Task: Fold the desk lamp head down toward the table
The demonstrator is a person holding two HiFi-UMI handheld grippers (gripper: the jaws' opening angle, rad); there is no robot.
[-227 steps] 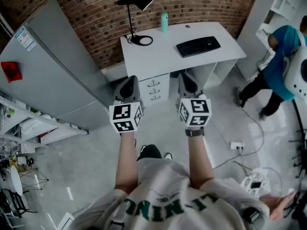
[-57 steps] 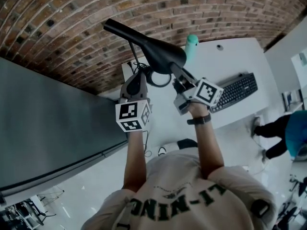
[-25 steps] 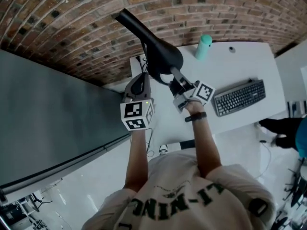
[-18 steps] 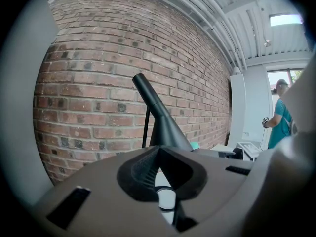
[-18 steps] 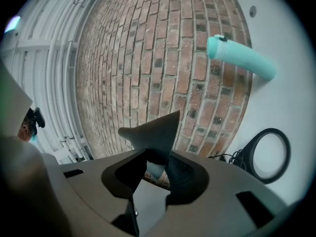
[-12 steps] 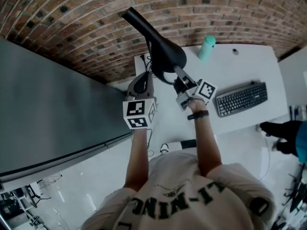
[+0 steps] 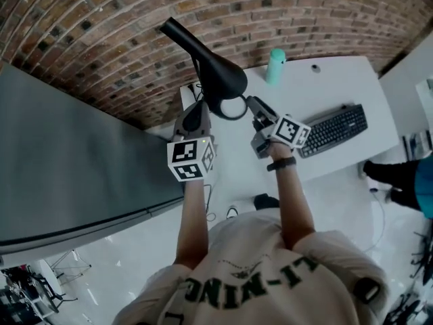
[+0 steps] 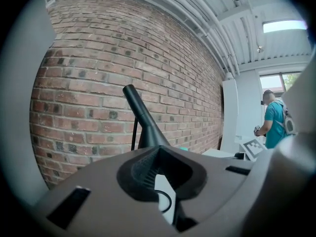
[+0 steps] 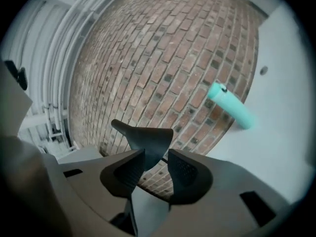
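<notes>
The black desk lamp stands at the white desk's [image 7: 298,87] back left corner. Its cone head [image 7: 218,78] hangs over the ring base [image 7: 233,108], and its arm [image 7: 177,31] slants up toward the brick wall. My right gripper [image 7: 254,104] is just right of the head and apart from it. Its jaws are opening with nothing between the pads. In the right gripper view the lamp head [image 9: 146,136] shows beyond my right gripper [image 9: 157,158]. My left gripper [image 7: 196,108] hovers left of the base, shut and empty. In the left gripper view the lamp arm [image 8: 139,116] rises past my left gripper [image 8: 159,149].
A teal bottle [image 7: 274,66] stands at the back of the desk, and it also shows in the right gripper view as a teal bottle [image 9: 231,107]. A black keyboard [image 7: 333,128] lies to the right. A grey panel [image 7: 74,161] flanks the desk's left. A person [image 8: 274,118] stands far right.
My right gripper has come off the lamp head's lower edge and drawn back to the right, with its jaws wider apart. The left gripper rose slightly.
</notes>
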